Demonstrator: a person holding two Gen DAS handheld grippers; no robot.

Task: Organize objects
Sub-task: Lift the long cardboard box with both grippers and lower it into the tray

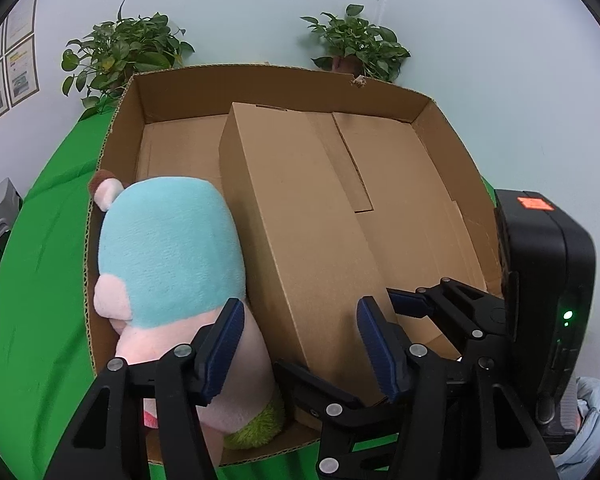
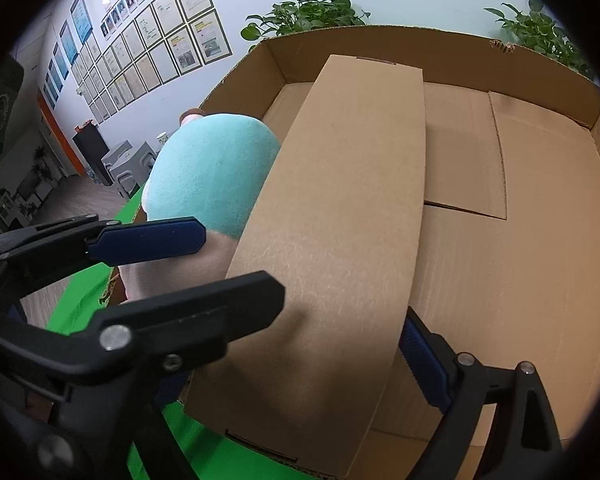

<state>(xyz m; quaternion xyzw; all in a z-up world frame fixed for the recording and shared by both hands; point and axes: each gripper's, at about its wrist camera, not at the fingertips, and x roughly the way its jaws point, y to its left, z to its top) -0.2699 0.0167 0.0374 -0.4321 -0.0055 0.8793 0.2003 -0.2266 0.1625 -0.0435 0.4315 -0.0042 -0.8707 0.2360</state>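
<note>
A large open cardboard box (image 1: 260, 70) stands on a green cloth. A plush toy (image 1: 168, 248) with a teal back and pink body lies in its left part, also seen in the right wrist view (image 2: 212, 172). A long closed cardboard box (image 1: 296, 220) lies lengthwise beside the toy. My left gripper (image 1: 300, 348) hovers open above both, one finger over the toy and one over the long box, its pads pressing on nothing. My right gripper (image 2: 342, 304) straddles the long box (image 2: 352, 200) at its near end, shut on it, one pad against its right side.
Two potted plants (image 1: 120, 52) (image 1: 356, 44) stand behind the big box against the pale wall. The green cloth (image 1: 40, 280) extends left of the box. Framed papers (image 2: 152, 52) cover the left wall, with grey stools (image 2: 128, 168) on the floor below. A person's sleeve (image 1: 592, 412) shows at lower right.
</note>
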